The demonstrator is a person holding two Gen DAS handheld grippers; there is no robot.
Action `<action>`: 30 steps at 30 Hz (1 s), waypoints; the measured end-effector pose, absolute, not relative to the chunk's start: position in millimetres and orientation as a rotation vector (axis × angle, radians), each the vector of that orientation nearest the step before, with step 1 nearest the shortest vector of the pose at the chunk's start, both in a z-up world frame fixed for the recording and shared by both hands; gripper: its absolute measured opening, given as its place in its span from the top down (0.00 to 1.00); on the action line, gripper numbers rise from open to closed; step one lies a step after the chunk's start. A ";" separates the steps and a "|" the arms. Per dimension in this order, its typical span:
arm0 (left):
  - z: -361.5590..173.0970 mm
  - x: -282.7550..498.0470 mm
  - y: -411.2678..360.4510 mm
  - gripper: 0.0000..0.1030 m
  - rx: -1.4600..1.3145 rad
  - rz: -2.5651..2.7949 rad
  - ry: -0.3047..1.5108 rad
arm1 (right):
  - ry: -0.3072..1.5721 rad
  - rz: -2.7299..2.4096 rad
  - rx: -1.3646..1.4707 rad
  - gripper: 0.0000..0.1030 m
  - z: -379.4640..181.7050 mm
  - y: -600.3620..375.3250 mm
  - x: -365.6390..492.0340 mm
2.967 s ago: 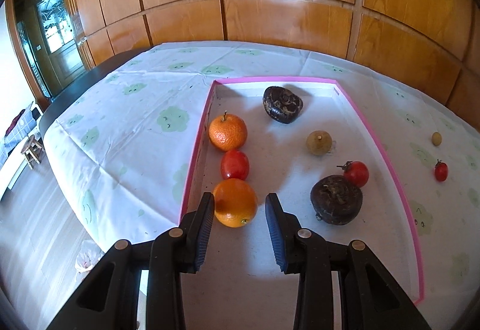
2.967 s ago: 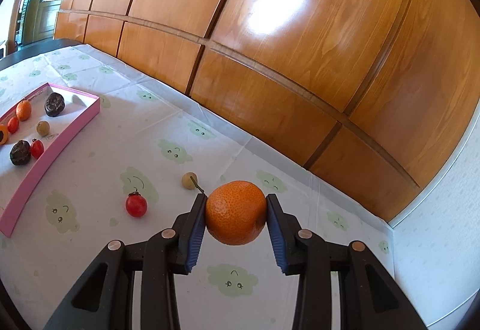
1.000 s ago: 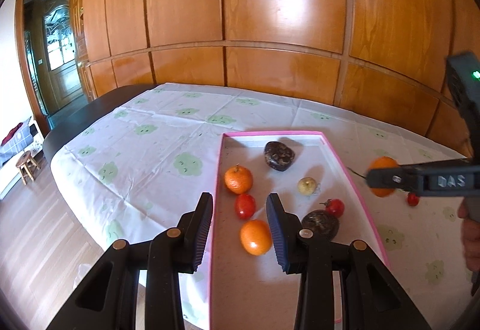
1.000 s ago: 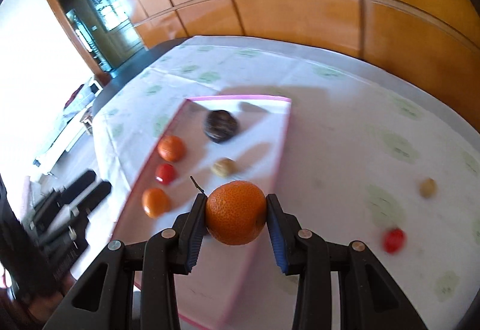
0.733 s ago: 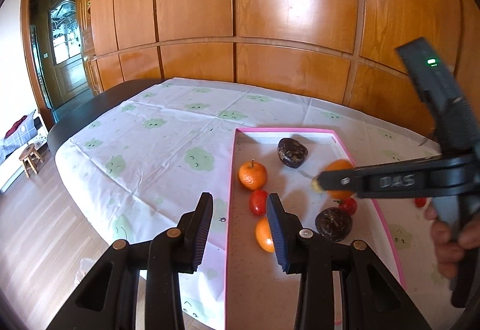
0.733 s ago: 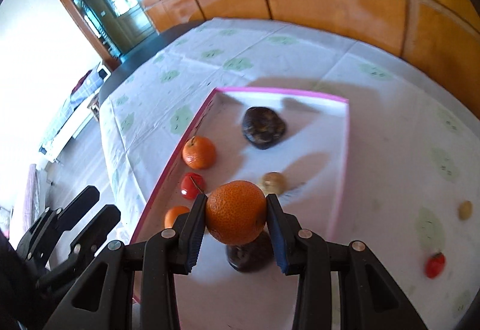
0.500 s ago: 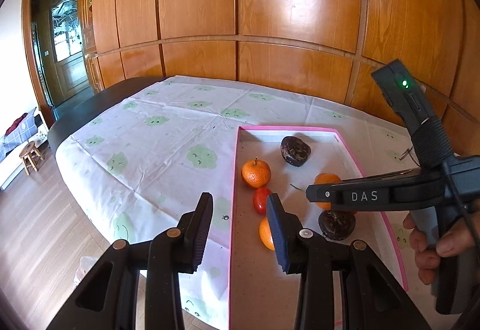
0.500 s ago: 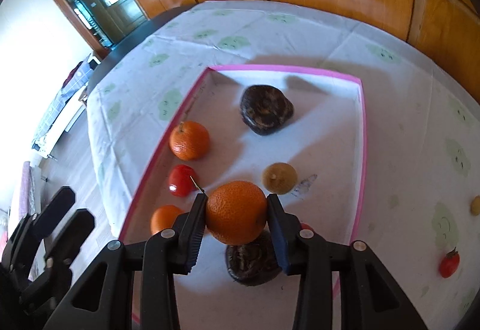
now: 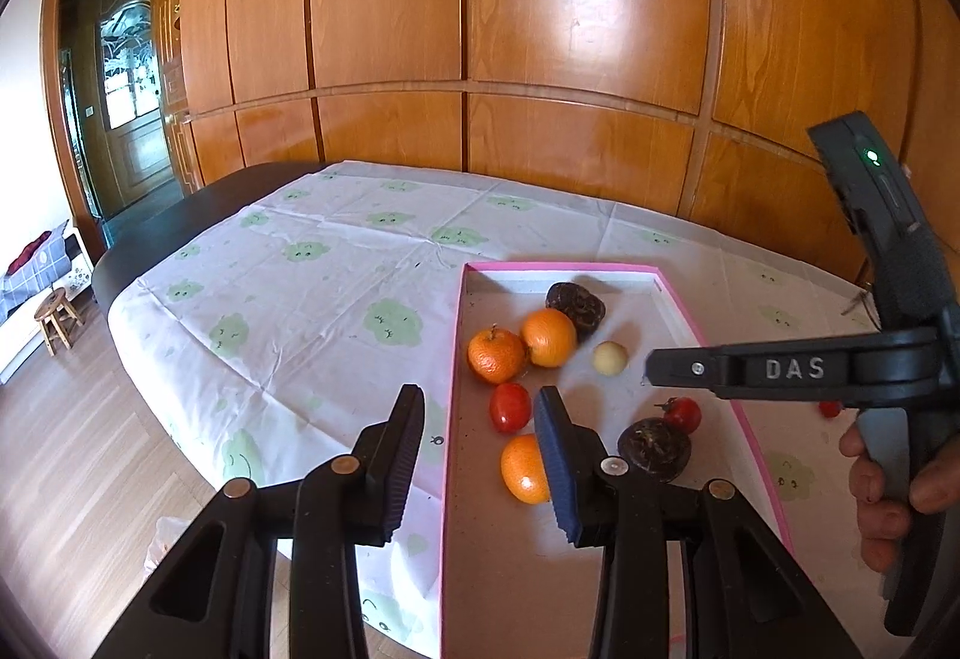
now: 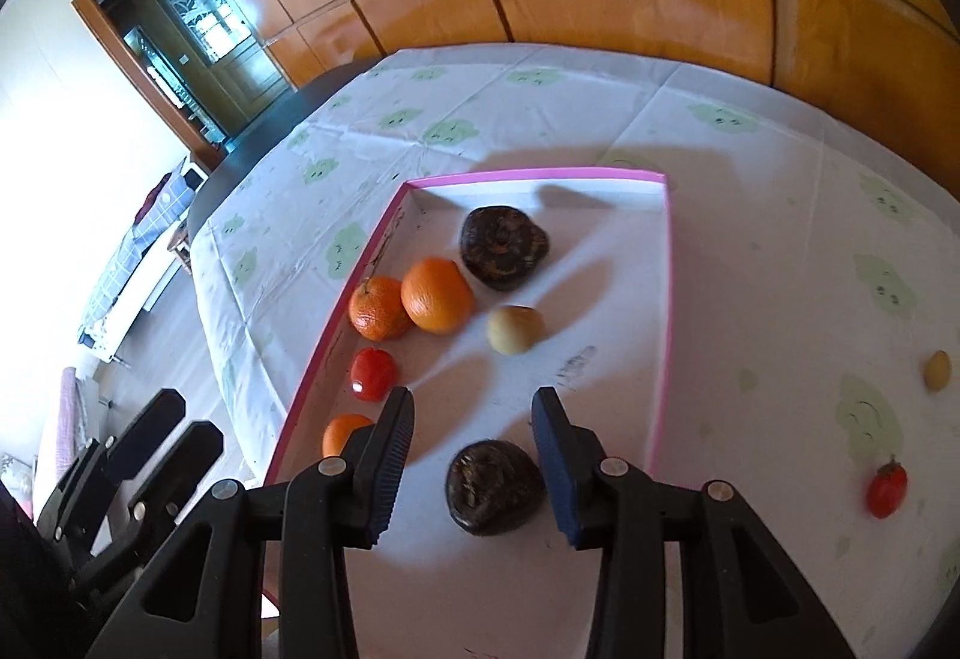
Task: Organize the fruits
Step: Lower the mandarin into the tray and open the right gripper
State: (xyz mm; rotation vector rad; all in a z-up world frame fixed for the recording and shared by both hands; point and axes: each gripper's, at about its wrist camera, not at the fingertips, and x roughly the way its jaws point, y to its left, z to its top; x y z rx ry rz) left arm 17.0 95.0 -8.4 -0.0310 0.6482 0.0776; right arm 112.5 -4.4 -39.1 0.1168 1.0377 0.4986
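Both our grippers are empty w/ fingers spread: right gripper (image 10: pixel 473 443) hangs over the pink tray (image 10: pixel 665 311), left gripper (image 9: pixel 479 437) hovers at the tray's near-left edge. The big orange (image 10: pixel 438 294) sits in the tray, touching the stemmed mandarin (image 10: pixel 379 308) and just beside the dark fruit (image 10: pixel 503 247). A cherry tomato (image 10: pixel 886 489) and a small tan fruit (image 10: pixel 936 370) lie out on the worktop cloth (image 10: pixel 780 179), prob. next up. Risks: the orange looks free to roll if we bump the tray, and the right fingers could clip the second dark fruit (image 10: pixel 495 486) right below them. The tomato is small and slick, so a squeeze may pop it out sideways.
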 end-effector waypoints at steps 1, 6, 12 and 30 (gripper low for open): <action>-7.4 16.6 94.3 0.62 -0.031 0.076 0.645 | 1.032 0.491 0.118 0.60 -37.9 -8.0 110.2; -3.8 15.1 90.2 0.61 -0.023 0.065 0.637 | 1.006 0.451 0.127 0.60 -32.7 -30.4 99.1; -1.1 13.5 83.2 0.61 -0.007 0.050 0.633 | 0.974 0.410 0.135 0.60 -23.4 -59.6 87.2; 3.3 10.8 43.3 0.59 0.069 -0.037 0.630 | 0.898 0.240 0.097 0.60 2.4 -160.5 59.4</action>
